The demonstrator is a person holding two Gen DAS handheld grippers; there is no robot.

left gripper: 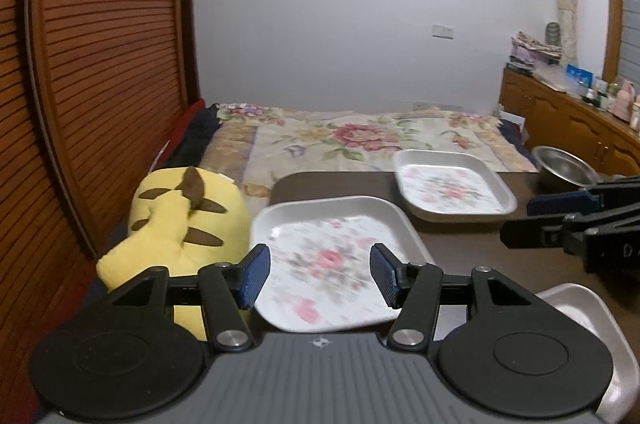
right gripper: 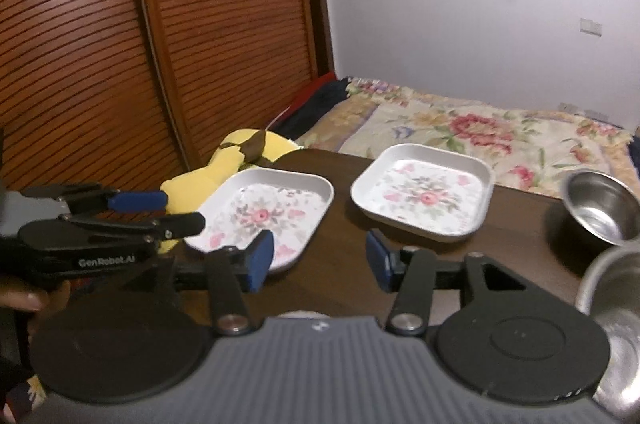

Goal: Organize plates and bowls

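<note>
Over table (right gripper: 344, 184), both claws half-open, empty.

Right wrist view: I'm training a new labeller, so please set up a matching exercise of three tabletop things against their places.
Things:
1. yellow plush toy
2. far square floral plate
3. shiny steel bowl

Places:
A. right side of the dark table
B. off the table's left edge
C. middle of the table, towards the bed

Pairs: 1-B, 2-C, 3-A

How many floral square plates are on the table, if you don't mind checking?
3. One plate sits near the yellow plush toy, one farther right toward the bed, and a third shows only partly, below the left gripper; others may be hidden.
</note>
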